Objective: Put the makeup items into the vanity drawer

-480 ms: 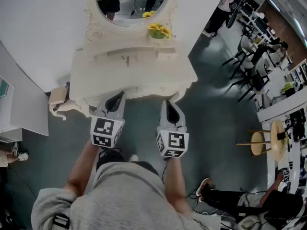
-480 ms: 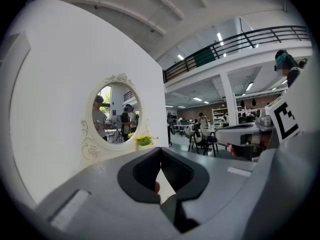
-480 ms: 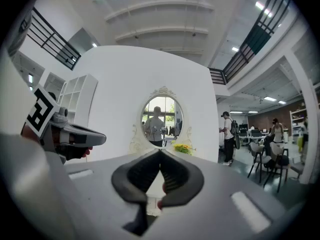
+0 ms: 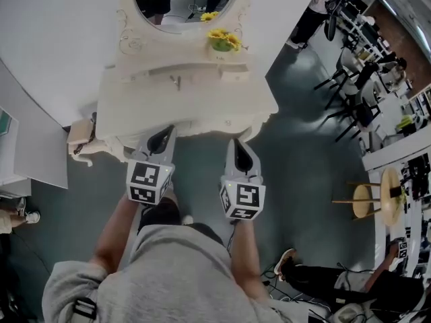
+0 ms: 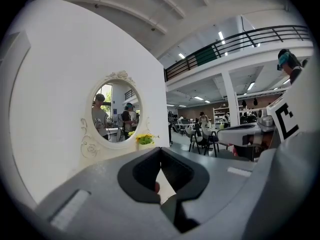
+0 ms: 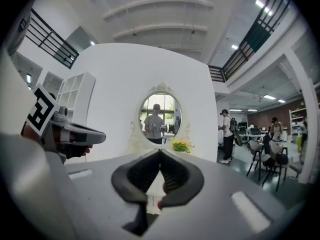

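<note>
Left tool [image 4: 167, 133] and right tool [image 4: 234, 145], jaws closed on nothing, at the vanity table's [image 4: 182, 106] front edge.
Both point toward 12 o'clock; the table's long axis runs 9-to-3, its front facing 6, with the oval mirror [image 4: 182, 9] at 12.

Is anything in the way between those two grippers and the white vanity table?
Nothing visible does. The left gripper and right gripper hang at the near edge of the vanity, jaws shut and empty, open air ahead. No makeup items show.

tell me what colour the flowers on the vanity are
Yellow flowers, with a little green; the head view shows them best.
</note>
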